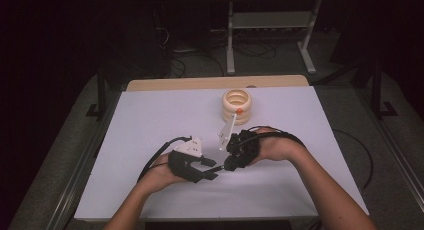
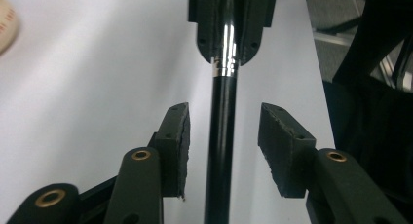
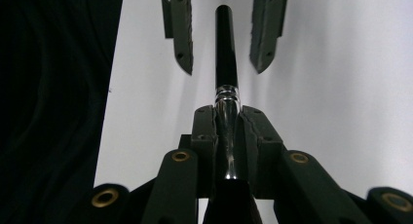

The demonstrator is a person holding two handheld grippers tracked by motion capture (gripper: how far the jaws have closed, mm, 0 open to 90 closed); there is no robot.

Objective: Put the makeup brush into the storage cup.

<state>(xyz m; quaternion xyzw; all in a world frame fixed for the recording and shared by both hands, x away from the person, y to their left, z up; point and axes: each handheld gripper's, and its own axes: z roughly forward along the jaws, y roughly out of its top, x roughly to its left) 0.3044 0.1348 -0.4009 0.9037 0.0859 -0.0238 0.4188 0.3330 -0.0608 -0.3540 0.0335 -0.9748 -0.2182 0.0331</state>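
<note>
We see the right gripper (image 3: pixel 227 131) clamped on a slim black pen (image 3: pixel 225 53) with a silver band, holding it level just above the white surface (image 1: pixel 150 120). The pen's free end lies between the pads of the left gripper (image 2: pixel 224 151), which stand apart on either side without touching it (a clear gap shows each way). A stack of cream rings (image 1: pixel 236 106) sits farther back.

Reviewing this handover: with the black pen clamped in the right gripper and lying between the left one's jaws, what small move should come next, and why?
Probably close the left gripper on the black pen: its pads flank the barrel without touching, while the right gripper clamps the other end.
</note>
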